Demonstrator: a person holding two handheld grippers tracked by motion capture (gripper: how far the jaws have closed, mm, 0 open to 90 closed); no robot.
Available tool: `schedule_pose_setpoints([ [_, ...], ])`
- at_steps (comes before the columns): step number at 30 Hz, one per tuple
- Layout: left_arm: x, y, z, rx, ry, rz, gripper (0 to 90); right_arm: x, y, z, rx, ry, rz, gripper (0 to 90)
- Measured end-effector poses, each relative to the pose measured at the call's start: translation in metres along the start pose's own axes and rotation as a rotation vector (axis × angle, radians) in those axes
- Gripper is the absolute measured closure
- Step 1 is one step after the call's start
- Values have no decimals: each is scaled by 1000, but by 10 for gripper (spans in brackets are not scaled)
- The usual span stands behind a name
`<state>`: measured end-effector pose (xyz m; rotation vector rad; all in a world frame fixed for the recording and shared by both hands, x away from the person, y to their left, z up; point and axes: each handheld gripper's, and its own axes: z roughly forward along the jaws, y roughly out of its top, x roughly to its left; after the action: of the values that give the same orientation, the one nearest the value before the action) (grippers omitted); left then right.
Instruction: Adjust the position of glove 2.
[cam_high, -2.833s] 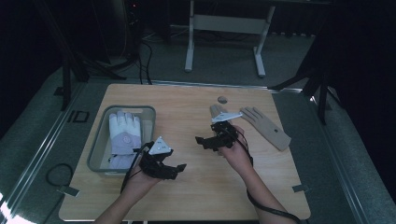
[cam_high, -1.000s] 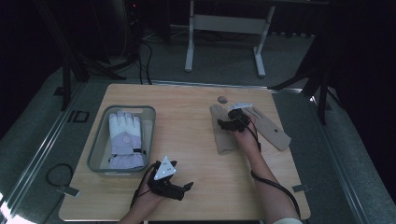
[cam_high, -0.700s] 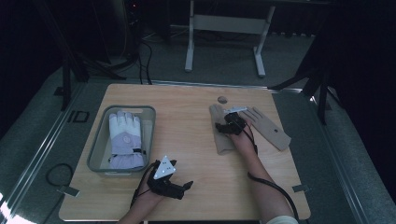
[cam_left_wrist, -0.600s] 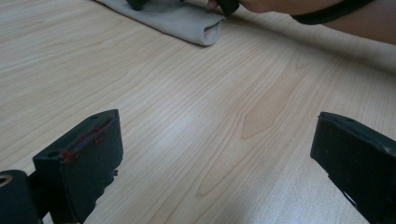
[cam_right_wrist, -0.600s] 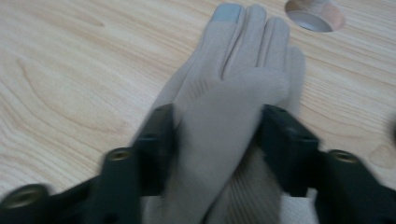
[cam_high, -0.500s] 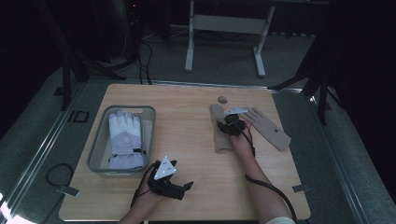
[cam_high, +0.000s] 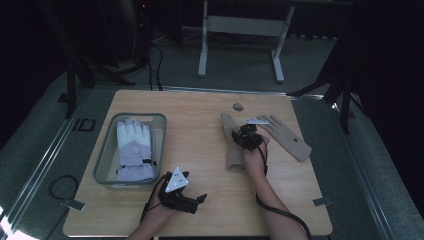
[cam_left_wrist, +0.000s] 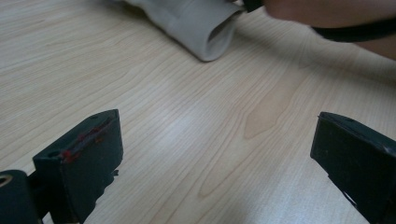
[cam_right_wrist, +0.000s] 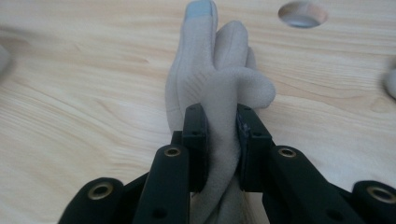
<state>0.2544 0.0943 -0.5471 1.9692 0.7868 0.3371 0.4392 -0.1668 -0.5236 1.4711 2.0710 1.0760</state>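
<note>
Our right tool (cam_right_wrist: 218, 140) has just been closing and now it's clamped on a bunched-up fold of the beige glove (cam_right_wrist: 210, 88), which lies flat on the bench (cam_high: 200, 125) right of centre, fingertips pointing toward a round hole (cam_right_wrist: 302, 13) near the far edge. Its twin glove (cam_high: 287, 137) lies just to the right. Our left tool (cam_high: 192, 202) sits at the near edge with jaws spread wide around nothing, beside the grey bin (cam_high: 107, 150) holding a white glove (cam_high: 134, 150).
</note>
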Motion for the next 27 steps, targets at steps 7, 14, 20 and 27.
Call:
schedule_pose_setpoints([
  [7, -2, 0, 1, -10, 1, 17, 25, 22, -15, -42, -48, -3, 88, 763],
  [14, -1, 1, -2, -32, 4, 16, 25, 33, -30, -61, -59, -41, 94, 760],
  [20, 1, 0, -1, -28, 0, 10, 25, 35, -38, -60, -49, -57, 98, 758],
  [27, 2, -1, -1, -23, 1, 11, 25, 35, -58, -39, 6, -57, 132, 745],
])
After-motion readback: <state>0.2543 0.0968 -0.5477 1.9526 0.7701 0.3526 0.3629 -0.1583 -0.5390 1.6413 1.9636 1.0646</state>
